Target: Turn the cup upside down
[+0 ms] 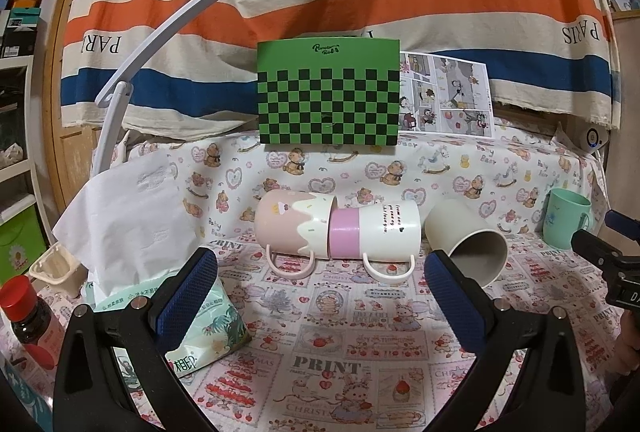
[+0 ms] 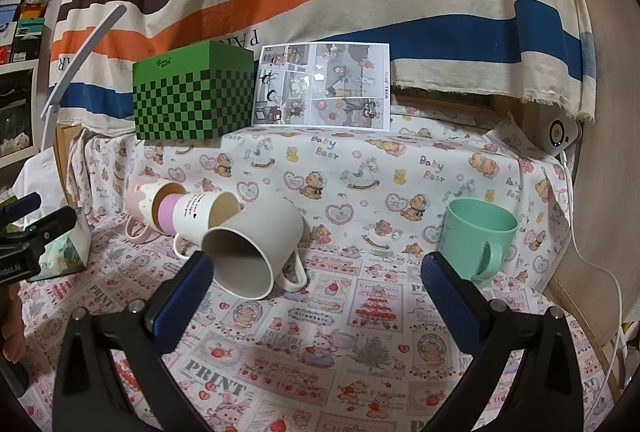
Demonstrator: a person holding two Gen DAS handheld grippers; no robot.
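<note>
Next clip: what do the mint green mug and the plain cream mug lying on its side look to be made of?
Mint green mug: likely plastic; thin wall, uniform matte colour, soft dull sheen, no glaze highlights.
Plain cream mug: either matte ceramic or plastic; its thin rim and flat, unglossy surface leave it open. Neither claw touches either mug.

Even, soft indoor light, faint shadows, sharp centre — heavy fisheye bending and dark vignetted corners in both views.
</note>
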